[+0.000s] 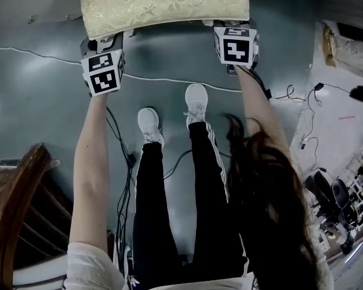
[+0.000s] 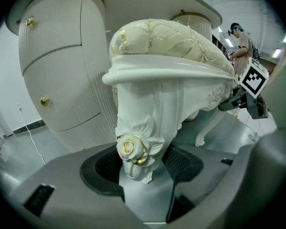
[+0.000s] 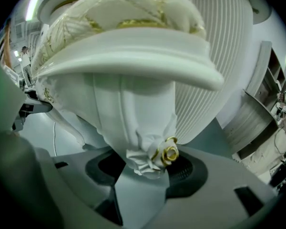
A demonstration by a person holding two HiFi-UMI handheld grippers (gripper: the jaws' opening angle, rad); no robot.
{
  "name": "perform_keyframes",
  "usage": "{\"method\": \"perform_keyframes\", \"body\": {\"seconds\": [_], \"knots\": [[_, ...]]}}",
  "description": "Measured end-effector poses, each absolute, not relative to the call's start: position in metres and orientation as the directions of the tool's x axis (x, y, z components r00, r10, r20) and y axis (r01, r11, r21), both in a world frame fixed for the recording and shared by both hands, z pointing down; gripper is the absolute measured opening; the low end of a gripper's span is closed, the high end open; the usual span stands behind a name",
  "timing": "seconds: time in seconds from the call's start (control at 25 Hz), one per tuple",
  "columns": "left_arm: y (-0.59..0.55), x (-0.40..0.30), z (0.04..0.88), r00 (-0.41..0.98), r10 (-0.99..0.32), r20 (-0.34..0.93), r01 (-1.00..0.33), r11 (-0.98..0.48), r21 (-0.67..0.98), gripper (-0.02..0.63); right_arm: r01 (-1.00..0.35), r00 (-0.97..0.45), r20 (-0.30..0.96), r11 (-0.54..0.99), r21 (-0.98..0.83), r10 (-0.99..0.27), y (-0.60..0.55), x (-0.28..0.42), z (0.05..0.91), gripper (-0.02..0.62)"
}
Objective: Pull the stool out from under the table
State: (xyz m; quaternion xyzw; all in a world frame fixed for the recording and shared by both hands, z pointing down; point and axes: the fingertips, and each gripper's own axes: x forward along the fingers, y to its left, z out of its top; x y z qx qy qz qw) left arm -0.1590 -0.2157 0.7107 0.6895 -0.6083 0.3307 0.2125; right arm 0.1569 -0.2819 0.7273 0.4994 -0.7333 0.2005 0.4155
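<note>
The stool has a cream cushion (image 1: 163, 8) with a gold leaf pattern and white carved legs. It stands at the top of the head view. My left gripper (image 1: 106, 44) is at its left front corner and my right gripper (image 1: 231, 26) is at its right front corner. In the left gripper view the leg (image 2: 143, 113) with a gold rose stands between the dark pads (image 2: 102, 168) of my left gripper (image 2: 140, 166), which is shut on it. In the right gripper view the other front leg (image 3: 133, 118) is clamped by my right gripper (image 3: 148, 171). Behind the stool stands the white ribbed table (image 2: 57, 80).
A dark wooden chair (image 1: 18, 210) is at the lower left. Black cables (image 1: 126, 162) and a white cord (image 1: 169, 80) run across the grey floor near the person's white shoes (image 1: 150, 124). Cluttered gear (image 1: 345, 192) lines the right side. Another person (image 2: 240, 42) stands far behind.
</note>
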Motion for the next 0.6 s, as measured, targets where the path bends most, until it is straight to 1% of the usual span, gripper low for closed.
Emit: {"method": "perform_keyframes", "body": {"seconds": [0.16,0.32,0.48,0.6], "knots": [[-0.181,-0.174,0.715,0.07,-0.686,0.724,-0.971,-0.213,-0.108,0.27,-0.905,-0.134,0.823,0.407,0.126,-0.552,-0.235,0.145,0.732,0.255],[-0.163,-0.172,0.715,0.086,-0.685,0.723,-0.969,-0.225,-0.098,0.272,-0.909,-0.134,0.819,0.398,0.123,-0.559,-0.211,0.148,0.731,0.255],[-0.136,-0.163,0.722,0.098,-0.657,0.747,-0.966,-0.243,-0.087,0.272,-0.903,-0.125,0.86,0.415,0.108,-0.496,-0.177,0.158,0.74,0.255],[-0.122,-0.164,0.721,0.088,-0.669,0.738,-0.966,-0.237,-0.099,0.272,-0.902,-0.131,0.874,0.422,0.092,-0.469,-0.158,0.158,0.742,0.253]]}}
